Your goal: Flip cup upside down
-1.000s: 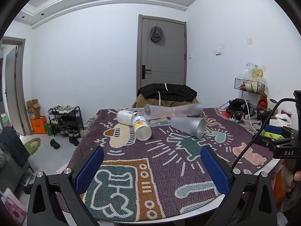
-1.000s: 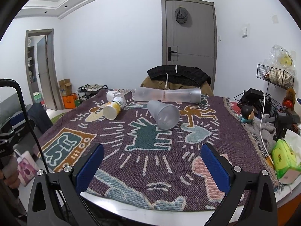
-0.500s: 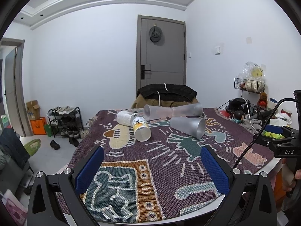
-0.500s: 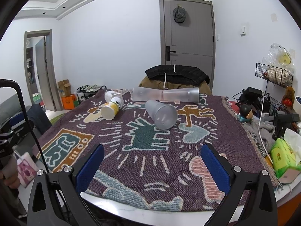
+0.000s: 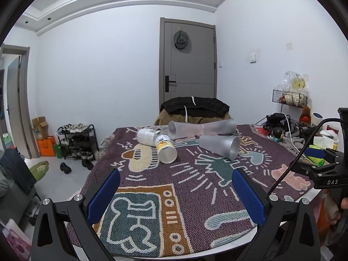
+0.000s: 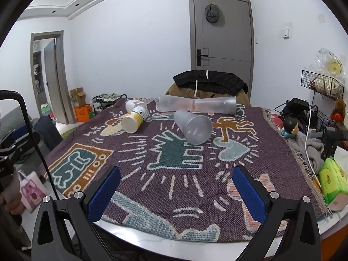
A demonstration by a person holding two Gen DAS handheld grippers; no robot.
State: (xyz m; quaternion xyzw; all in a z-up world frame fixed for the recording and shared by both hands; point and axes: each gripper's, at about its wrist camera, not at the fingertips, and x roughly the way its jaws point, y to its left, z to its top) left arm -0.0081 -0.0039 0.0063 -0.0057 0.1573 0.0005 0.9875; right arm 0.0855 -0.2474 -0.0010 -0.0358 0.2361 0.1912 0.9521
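Note:
A frosted grey cup (image 5: 219, 146) (image 6: 193, 127) lies on its side mid-table, mouth toward the cameras. A yellow-and-white paper cup (image 5: 165, 148) (image 6: 133, 121) lies on its side to its left, with a white cup (image 5: 145, 136) (image 6: 131, 104) behind it. Two frosted clear cups (image 5: 201, 128) (image 6: 196, 105) lie base to base at the back. My left gripper (image 5: 175, 195) is open and empty over the near left edge. My right gripper (image 6: 176, 193) is open and empty over the near edge, well short of the grey cup.
A patterned purple cloth (image 5: 174, 187) (image 6: 174, 163) covers the table. A chair with dark clothes (image 6: 209, 82) stands behind it. A green tissue pack (image 6: 332, 179), cables and clutter lie at the right edge. A shoe rack (image 5: 76, 139) stands at the left wall.
Both grippers have drifted slightly; the cups sit a little lower and closer in the right wrist view. Nothing on the table has moved, and both grippers stay open.

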